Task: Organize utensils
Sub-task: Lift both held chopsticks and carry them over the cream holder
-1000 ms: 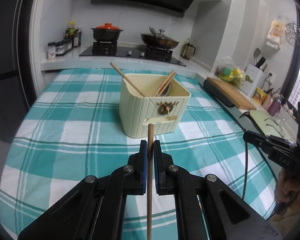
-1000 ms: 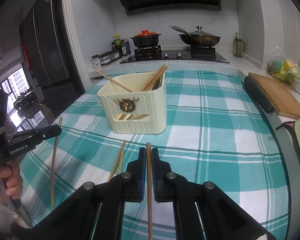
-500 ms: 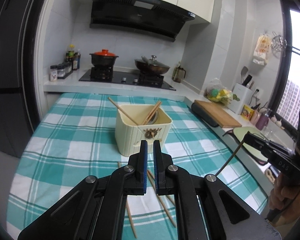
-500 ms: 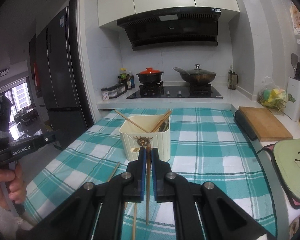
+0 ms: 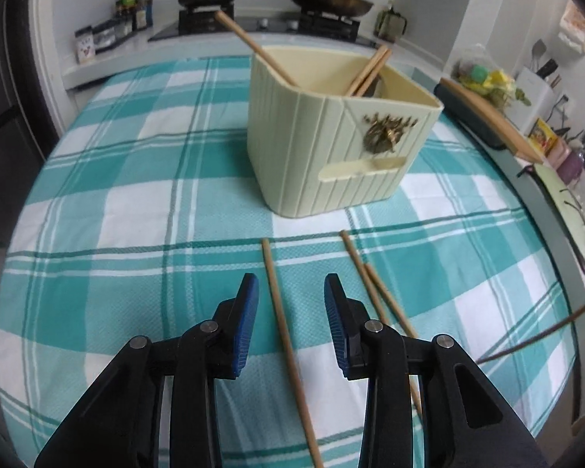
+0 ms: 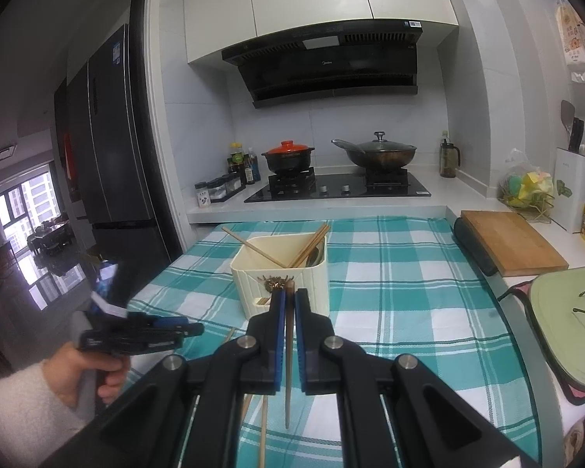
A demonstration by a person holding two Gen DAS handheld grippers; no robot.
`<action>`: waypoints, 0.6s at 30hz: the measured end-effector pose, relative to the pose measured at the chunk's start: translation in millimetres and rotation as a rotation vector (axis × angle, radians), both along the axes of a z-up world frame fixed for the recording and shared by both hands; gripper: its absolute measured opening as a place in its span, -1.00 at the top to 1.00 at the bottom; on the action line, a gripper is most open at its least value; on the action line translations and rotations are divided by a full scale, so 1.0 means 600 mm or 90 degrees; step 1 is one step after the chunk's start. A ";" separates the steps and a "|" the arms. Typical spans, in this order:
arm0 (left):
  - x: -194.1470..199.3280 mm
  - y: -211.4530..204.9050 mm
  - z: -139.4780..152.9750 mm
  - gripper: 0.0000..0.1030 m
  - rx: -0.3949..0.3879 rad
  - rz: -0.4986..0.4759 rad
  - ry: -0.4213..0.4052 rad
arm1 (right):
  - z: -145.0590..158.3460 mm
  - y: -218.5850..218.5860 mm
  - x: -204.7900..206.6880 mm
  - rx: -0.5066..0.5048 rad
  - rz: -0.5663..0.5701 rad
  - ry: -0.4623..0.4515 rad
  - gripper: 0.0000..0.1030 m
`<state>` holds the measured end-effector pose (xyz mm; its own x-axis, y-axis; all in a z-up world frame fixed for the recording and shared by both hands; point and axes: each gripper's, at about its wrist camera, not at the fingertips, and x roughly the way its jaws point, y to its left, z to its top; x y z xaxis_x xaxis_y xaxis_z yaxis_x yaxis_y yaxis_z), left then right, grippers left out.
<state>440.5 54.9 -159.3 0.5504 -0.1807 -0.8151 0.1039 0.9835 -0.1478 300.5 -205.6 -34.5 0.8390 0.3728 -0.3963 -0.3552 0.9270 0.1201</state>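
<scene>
The checked cloth (image 5: 136, 195) is carrying the cream holder (image 5: 343, 132), already keeping several chopsticks upright. Left gripper (image 5: 291, 304) is opening, straddling a loose chopstick (image 5: 277, 304) untouched (lining up a pick). Right gripper (image 6: 287, 304) is pinching another chopstick (image 6: 288, 370), probably bound for the holder.

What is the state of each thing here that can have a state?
Left claw: opening, empty, over a chopstick lying flat on the cloth.
Right claw: shut on a chopstick, held above the table.
Cream holder: upright, chopsticks leaning inside.
Two more chopsticks: lying loose on the cloth.
Red-lidded pot: covered.
Wok: covered.
</scene>
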 end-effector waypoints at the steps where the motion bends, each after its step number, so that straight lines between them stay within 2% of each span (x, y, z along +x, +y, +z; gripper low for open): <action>1: 0.016 -0.003 -0.014 0.33 0.008 0.000 0.016 | 0.000 -0.002 0.000 0.001 -0.002 0.000 0.90; 4: 0.052 -0.012 -0.050 0.33 0.040 0.005 0.055 | -0.002 -0.005 0.003 0.006 -0.005 0.004 0.90; 7: 0.071 -0.017 -0.074 0.38 0.050 0.009 0.080 | -0.002 -0.009 0.005 0.009 -0.006 0.006 0.90; 9: 0.074 -0.025 -0.076 0.64 0.076 0.006 0.068 | -0.001 -0.011 0.003 0.011 -0.006 0.005 0.90; 10: 0.078 -0.027 -0.076 0.88 0.077 0.002 0.068 | -0.001 -0.011 0.003 0.010 -0.006 0.005 0.90; 12: 0.078 -0.023 -0.072 0.92 0.050 0.006 0.069 | 0.000 -0.011 0.003 0.011 -0.005 0.006 0.90; 14: 0.066 -0.018 -0.054 0.93 0.032 0.009 0.042 | 0.000 -0.011 0.003 0.012 -0.004 0.006 0.90; 18: 0.021 0.000 0.022 0.93 -0.023 0.019 -0.035 | 0.002 -0.008 0.001 0.015 -0.001 0.002 0.90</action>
<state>453.0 54.6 -145.9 0.5997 -0.1925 -0.7768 0.0833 0.9804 -0.1786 301.0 -210.7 -33.1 0.8381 0.3808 -0.3907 -0.3535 0.9245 0.1427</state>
